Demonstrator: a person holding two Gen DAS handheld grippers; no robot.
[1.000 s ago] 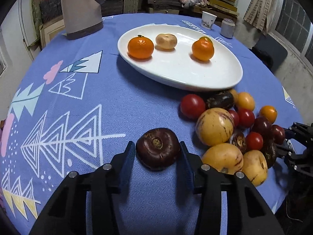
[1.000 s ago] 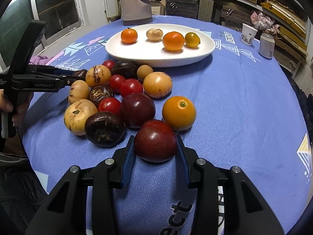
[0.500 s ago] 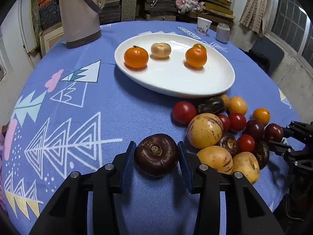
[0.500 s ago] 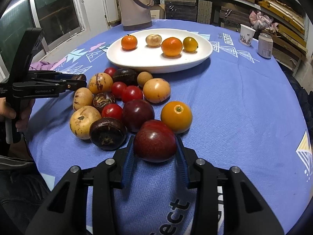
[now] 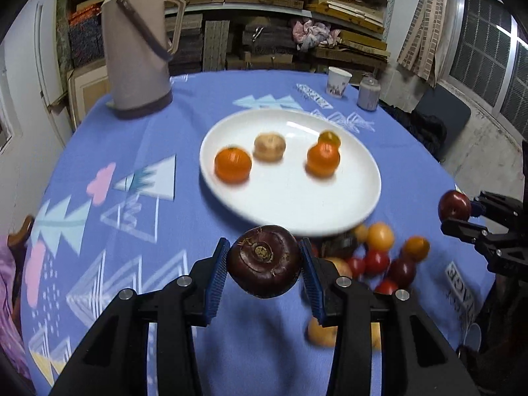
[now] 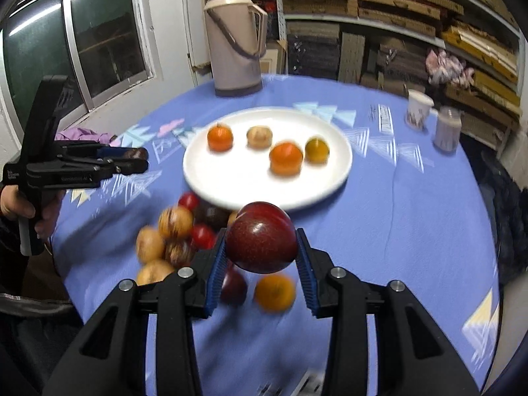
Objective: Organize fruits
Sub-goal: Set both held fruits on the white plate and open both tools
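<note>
Blue-clothed surface now lies below both lifted fruits: left gripper jaws clamp the dark fruit, right gripper jaws clamp the red plum, near the white plate, ready for placing.

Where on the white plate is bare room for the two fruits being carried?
The white plate is bare across its near half, below the row formed by two oranges, a tan fruit and a small yellow-green one. Off the plate's near rim, the fruit pile is crowded.
</note>
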